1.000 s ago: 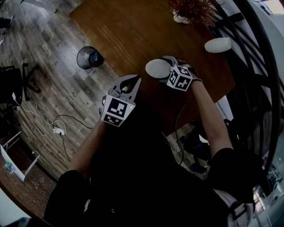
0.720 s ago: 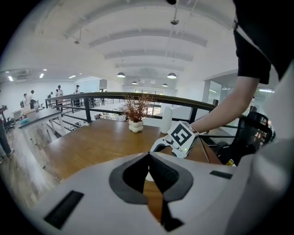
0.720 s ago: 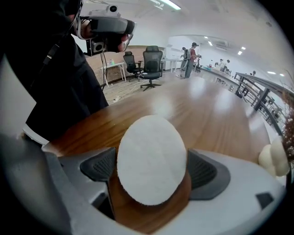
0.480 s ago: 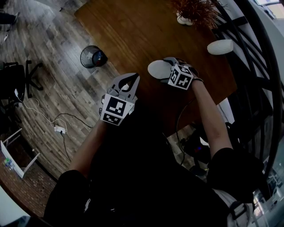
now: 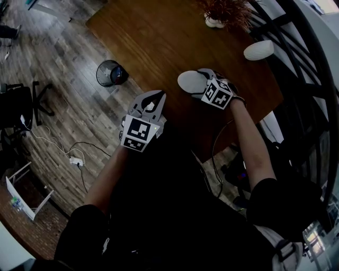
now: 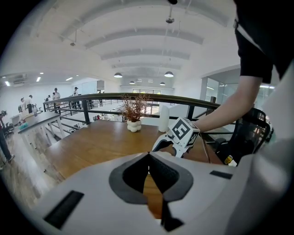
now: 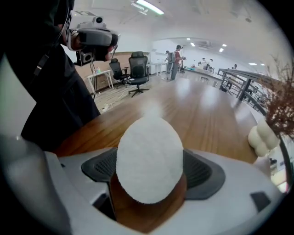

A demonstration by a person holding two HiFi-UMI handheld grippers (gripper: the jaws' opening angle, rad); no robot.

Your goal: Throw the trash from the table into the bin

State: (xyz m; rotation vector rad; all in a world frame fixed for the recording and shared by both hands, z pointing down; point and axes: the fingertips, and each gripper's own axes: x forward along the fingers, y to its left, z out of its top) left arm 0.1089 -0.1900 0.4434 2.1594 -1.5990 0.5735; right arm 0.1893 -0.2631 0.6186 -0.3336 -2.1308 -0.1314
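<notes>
Closest to me, my left gripper (image 5: 153, 101) hangs over the near left edge of the table (image 5: 153, 42), pinched fully together with nothing in it. It's just parked out of the way, I reckon. My right gripper (image 5: 198, 83) sits further in over the table, clamped on a white piece of trash (image 5: 189, 80) that fills the gap between the jaws. That looks like a solid enough hold to carry it, though I can't tell if it's off the wood yet. The bin (image 5: 104, 68) is on the floor off the table's left side, with something reddish inside, can't make out what. At the table's far right there's another white piece (image 5: 258, 50) and a plant (image 5: 225, 11).
</notes>
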